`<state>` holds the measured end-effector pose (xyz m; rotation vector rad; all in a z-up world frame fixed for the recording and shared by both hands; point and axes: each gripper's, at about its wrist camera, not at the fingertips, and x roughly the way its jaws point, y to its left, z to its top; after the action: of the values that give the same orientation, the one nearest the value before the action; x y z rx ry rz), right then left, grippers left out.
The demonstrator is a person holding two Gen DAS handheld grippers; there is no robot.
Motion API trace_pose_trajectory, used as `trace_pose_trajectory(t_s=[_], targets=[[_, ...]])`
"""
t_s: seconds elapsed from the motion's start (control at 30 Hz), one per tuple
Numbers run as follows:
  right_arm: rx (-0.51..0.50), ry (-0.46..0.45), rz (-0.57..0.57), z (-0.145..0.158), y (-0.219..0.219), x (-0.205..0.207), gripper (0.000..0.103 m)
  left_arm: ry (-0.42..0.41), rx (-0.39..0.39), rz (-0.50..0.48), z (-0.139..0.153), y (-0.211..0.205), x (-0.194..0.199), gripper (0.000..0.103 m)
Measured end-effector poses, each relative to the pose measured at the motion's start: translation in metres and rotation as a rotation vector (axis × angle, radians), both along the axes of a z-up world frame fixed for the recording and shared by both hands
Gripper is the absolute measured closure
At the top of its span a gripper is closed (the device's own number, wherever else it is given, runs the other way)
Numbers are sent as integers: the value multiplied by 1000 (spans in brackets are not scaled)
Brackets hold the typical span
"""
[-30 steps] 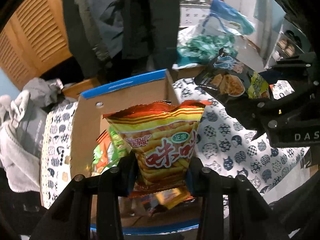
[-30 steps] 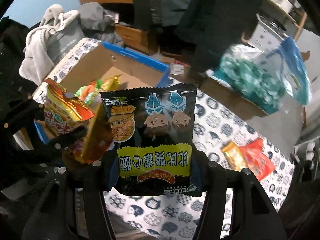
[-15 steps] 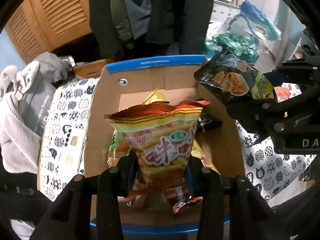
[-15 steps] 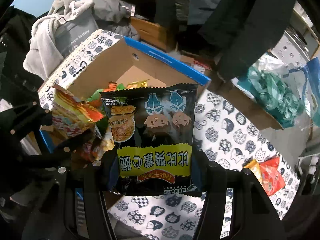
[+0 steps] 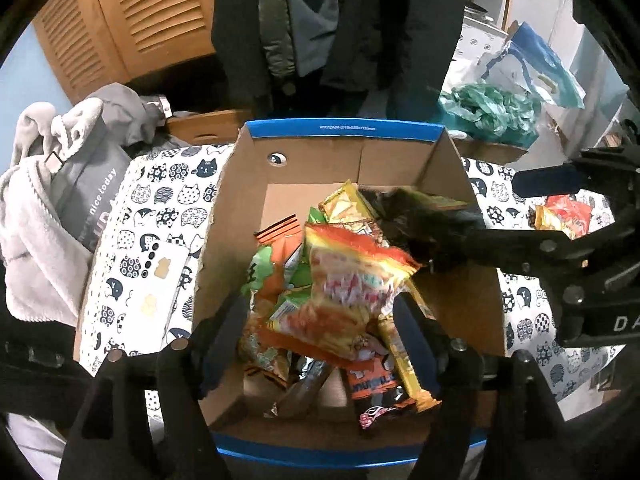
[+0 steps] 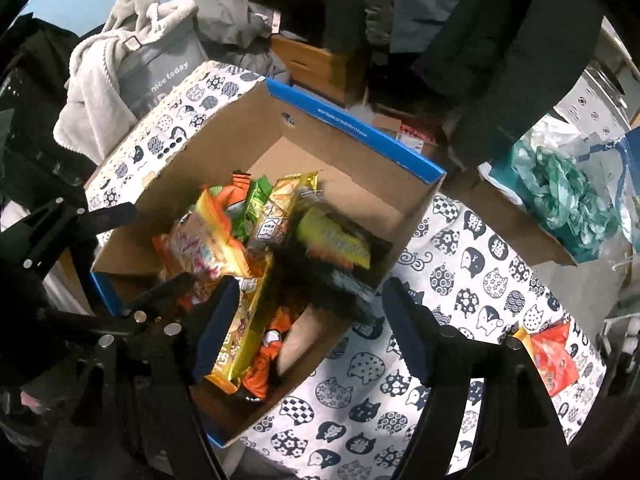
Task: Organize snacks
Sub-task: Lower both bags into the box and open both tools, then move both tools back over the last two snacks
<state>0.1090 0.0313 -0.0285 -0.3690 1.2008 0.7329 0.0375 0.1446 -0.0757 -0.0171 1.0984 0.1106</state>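
Two grippers, left (image 5: pixel 320 336) and right (image 6: pixel 308 320), hover with jaws wide over your blue-rimmed cardboard box (image 5: pixel 344 132), where the loose orange-yellow snack bag (image 5: pixel 352 280) could slide out.

The right gripper (image 6: pixel 308 320) hangs with its jaws spread over a cardboard box (image 6: pixel 360 132) of snack packets, a blurred black packet (image 6: pixel 336 264) lying on top.

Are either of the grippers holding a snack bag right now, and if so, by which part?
Neither. The left gripper and right gripper are both open. The orange snack bag and black snack bag lie blurred in the cardboard box.
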Motion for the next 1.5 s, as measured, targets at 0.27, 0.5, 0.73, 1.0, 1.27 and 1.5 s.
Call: trace_pose_trajectory(t_s=[0.27, 0.5, 0.73, 1.0, 1.27, 1.5], targets=[[-5, -29, -40, 5, -34, 1, 23, -18, 8, -34, 7, -22, 4, 26], [-43, -33, -103, -8, -90, 6, 23, -21, -17, -74, 13, -55, 14, 22], [-56, -4, -183, -23, -149, 13, 23, -1, -2, -137, 14, -99, 24, 22], [-68, 3, -257, -33, -204, 20, 23, 17, 46, -204, 11, -146, 36, 22], [-143, 8, -263, -52, -245, 28, 22, 82, 67, -256, -8, -185, 56, 22], [-213, 22, -250, -74, -278, 54, 22, 129, 78, -318, -26, -220, 81, 22]])
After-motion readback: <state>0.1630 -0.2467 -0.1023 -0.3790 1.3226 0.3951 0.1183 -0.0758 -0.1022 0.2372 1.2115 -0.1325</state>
